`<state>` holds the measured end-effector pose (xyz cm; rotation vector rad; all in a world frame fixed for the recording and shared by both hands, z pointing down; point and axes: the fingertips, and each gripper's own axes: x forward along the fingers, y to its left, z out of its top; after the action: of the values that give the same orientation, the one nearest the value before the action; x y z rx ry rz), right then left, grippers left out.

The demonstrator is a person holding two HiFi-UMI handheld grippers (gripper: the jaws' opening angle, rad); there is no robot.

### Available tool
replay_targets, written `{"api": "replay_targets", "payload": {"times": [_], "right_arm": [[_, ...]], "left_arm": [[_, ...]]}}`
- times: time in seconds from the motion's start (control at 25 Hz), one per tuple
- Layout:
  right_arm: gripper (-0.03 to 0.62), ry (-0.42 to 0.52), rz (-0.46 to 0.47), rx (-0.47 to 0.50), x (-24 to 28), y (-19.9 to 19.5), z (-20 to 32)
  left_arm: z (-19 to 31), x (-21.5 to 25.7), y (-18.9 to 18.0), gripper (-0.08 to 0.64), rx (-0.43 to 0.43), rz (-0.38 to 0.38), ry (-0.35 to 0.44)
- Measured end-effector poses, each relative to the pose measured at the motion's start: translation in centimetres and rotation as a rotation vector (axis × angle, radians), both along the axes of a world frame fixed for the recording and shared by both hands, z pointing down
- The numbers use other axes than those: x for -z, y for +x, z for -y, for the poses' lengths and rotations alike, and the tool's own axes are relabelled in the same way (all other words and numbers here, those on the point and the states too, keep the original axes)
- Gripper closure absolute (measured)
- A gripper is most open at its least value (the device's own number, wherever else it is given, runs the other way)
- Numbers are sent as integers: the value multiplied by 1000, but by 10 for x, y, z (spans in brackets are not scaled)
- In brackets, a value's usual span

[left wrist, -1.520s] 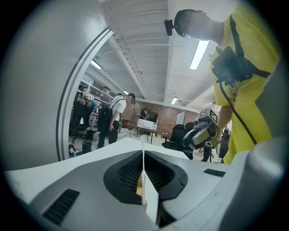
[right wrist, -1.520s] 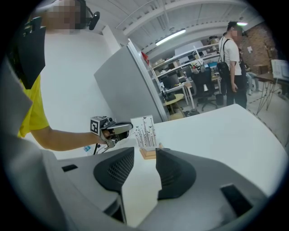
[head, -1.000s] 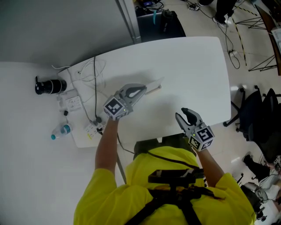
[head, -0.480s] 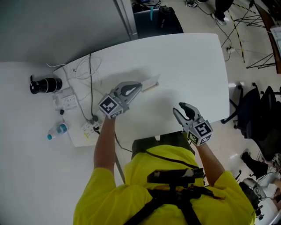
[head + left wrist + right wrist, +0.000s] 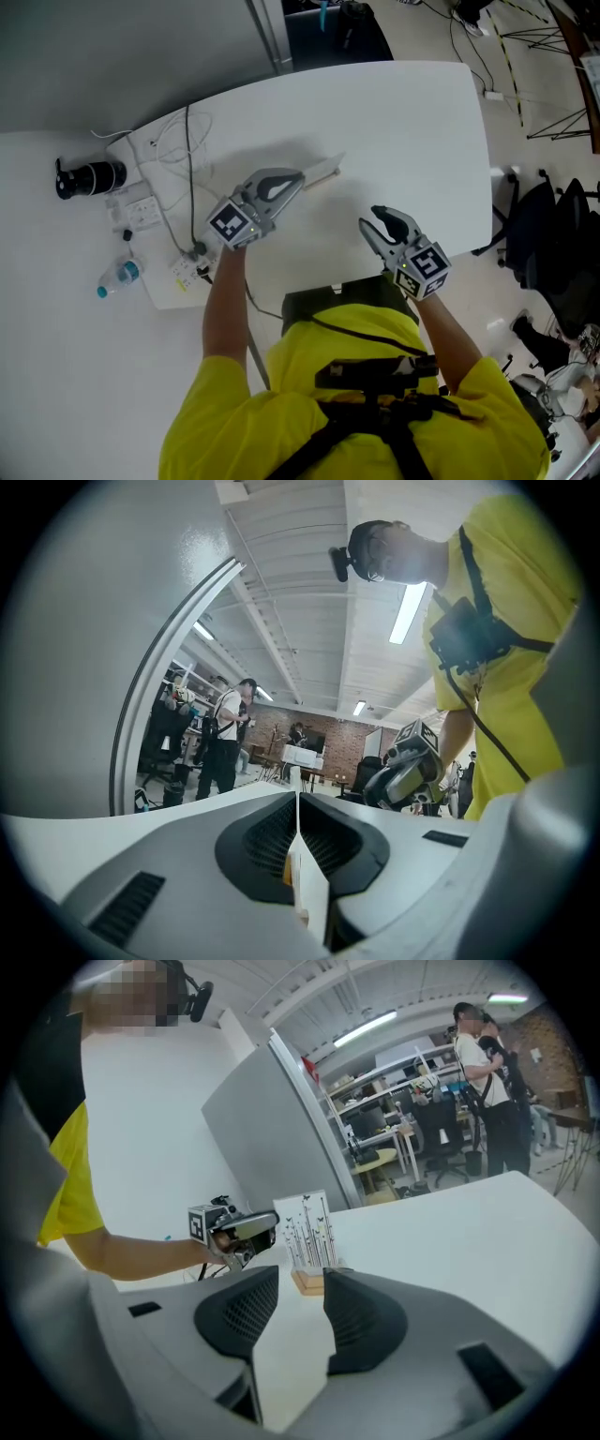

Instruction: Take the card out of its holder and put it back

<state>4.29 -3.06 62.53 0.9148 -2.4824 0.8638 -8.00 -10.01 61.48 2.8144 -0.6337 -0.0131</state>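
Note:
A white card (image 5: 309,1227) printed with thin plant stems stands upright in a small wooden holder (image 5: 307,1282) on the white table (image 5: 422,122). From the head view, the card (image 5: 319,171) is a pale strip at mid-table. My left gripper (image 5: 298,176) is shut on the card's left edge. In the left gripper view the card (image 5: 305,878) shows edge-on, pinched between the jaws of the left gripper (image 5: 298,803). My right gripper (image 5: 372,218) hovers nearer to me, right of the card, open and empty. In its own view the right gripper (image 5: 302,1302) points at the holder.
At the table's left lie white cables (image 5: 187,141), a power strip (image 5: 187,272), a black lens (image 5: 84,178) and a water bottle (image 5: 117,278). Black office chairs (image 5: 553,234) stand on the floor to the right. People stand far off in the room.
The head view has drifted slightly. My right gripper has edged a little left toward the card. The left gripper stays at the card.

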Motion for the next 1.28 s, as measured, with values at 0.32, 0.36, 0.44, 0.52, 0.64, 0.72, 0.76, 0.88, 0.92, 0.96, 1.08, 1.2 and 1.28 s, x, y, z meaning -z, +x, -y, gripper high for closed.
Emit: {"api": "replay_targets", "payload": {"times": [0.32, 0.36, 0.44, 0.52, 0.64, 0.72, 0.76, 0.88, 0.92, 0.96, 1.08, 1.2, 1.28], "right_arm": [[434, -30, 41, -20, -2, 8, -7], [434, -30, 45, -27, -2, 9, -5], [434, -28, 54, -38, -1, 11, -3], [434, -25, 62, -45, 1, 12, -1], [434, -23, 70, -48, 2, 12, -2], [434, -22, 76, -46, 1, 10, -2], [434, -20, 81, -44, 1, 7, -2], [434, -10, 93, -37, 4, 0, 0], [434, -5, 95, -35, 4, -1, 1], [434, 0, 95, -34, 4, -3, 1], [434, 7, 100, -38, -1, -6, 3], [434, 16, 100, -46, -3, -8, 7], [434, 34, 101, -52, 3, -8, 11]], "left_arm": [[-4, -4, -6, 555, 21, 17, 1], [-4, -4, -6, 554, 26, 18, 1], [-4, -4, -8, 554, 42, 37, 6], [-7, -5, -12, 554, 68, 69, 12], [-13, -9, -15, 554, 109, 106, 7], [-18, -14, -16, 552, 146, 129, -4], [-20, -17, -17, 552, 167, 136, -15], [-26, -24, -23, 551, 233, 134, -56], [-27, -27, -25, 551, 257, 132, -71], [-28, -29, -27, 549, 281, 130, -87], [-36, -39, -32, 512, 338, 120, -128], [-43, -46, -39, 511, 407, 123, -157], [-47, -40, -48, 511, 471, 130, -175]]}}
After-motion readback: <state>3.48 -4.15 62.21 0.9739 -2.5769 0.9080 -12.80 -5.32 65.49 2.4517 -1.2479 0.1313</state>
